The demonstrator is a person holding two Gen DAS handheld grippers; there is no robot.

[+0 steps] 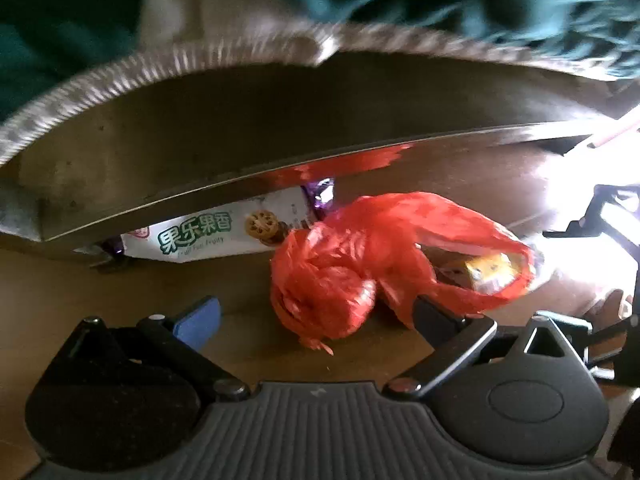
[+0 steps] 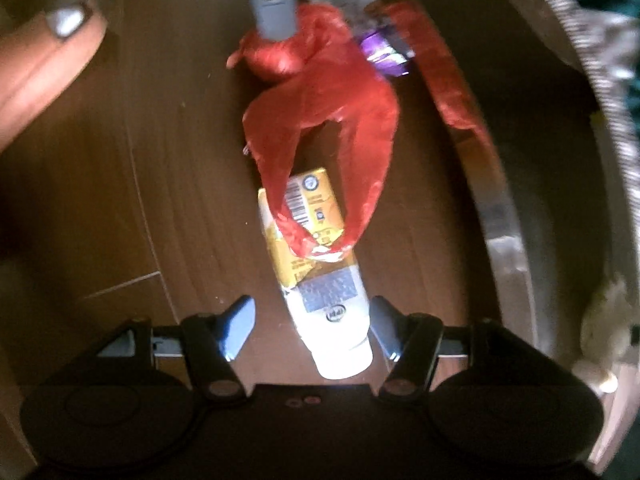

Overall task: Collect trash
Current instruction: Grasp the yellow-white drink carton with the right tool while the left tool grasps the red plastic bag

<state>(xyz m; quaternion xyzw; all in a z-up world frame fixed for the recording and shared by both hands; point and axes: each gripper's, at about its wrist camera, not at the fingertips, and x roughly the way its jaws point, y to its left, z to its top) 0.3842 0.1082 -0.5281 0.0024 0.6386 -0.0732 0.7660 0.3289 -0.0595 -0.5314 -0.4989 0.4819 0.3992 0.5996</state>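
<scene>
A crumpled red plastic bag [image 1: 340,272] lies on the brown wooden floor. My left gripper [image 1: 316,316] points down over it, open, with the bag's bunched end between the fingers and not pinched. A yellow and white carton [image 2: 320,264] lies with one end under the bag's handle loop [image 2: 320,92]. My right gripper [image 2: 312,328] is open with the carton's white end between its pads; I see no squeeze on it. A white snack wrapper with green lettering [image 1: 208,236] lies partly under the furniture edge. The picture is motion-blurred.
A low piece of furniture with a shiny metal base strip [image 1: 240,184] and a woven trim [image 1: 100,84] overhangs the trash. A purple wrapper end [image 2: 384,52] lies beside the bag. A person's finger [image 2: 60,40] shows at upper left. One left gripper finger [image 2: 276,8] touches the bag's far end.
</scene>
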